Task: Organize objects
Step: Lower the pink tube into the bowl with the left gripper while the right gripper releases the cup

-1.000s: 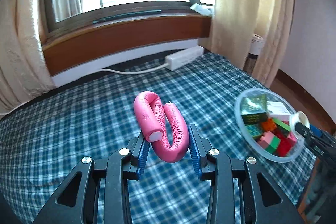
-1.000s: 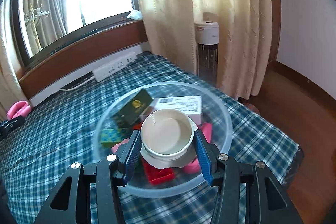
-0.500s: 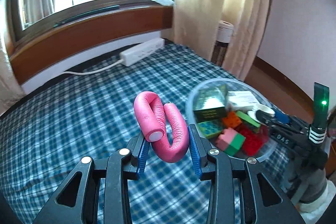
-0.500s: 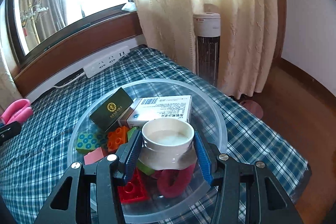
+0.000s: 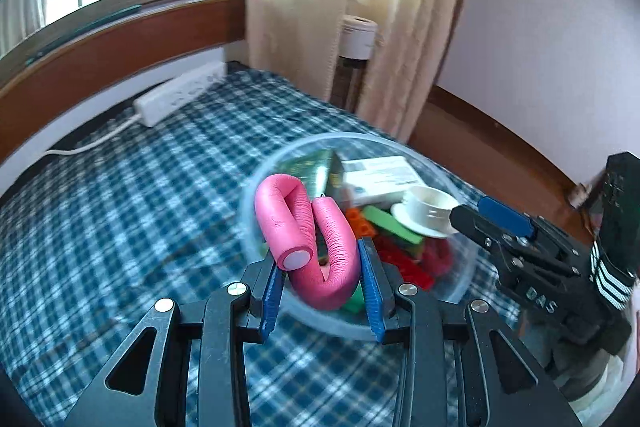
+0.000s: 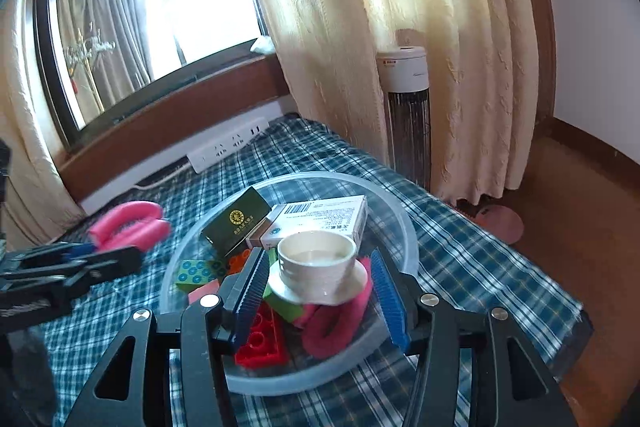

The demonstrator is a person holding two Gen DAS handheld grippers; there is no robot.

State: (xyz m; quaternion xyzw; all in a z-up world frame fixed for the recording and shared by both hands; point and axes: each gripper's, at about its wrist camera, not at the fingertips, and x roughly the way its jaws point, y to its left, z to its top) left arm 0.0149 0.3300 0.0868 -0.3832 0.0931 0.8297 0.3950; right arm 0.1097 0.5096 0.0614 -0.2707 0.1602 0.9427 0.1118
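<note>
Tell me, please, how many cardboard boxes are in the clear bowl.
2: a dark green box back left in the bowl, a white box beside it behind the cup. Others may be hidden.

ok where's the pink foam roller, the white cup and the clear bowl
pink foam roller (image 5: 304, 227): left wrist view, on the middle of its bent body.
white cup (image 6: 316, 259): right wrist view, on its outer wall under the rim.
clear bowl (image 6: 408, 227): right wrist view, on the bare right rim.
</note>
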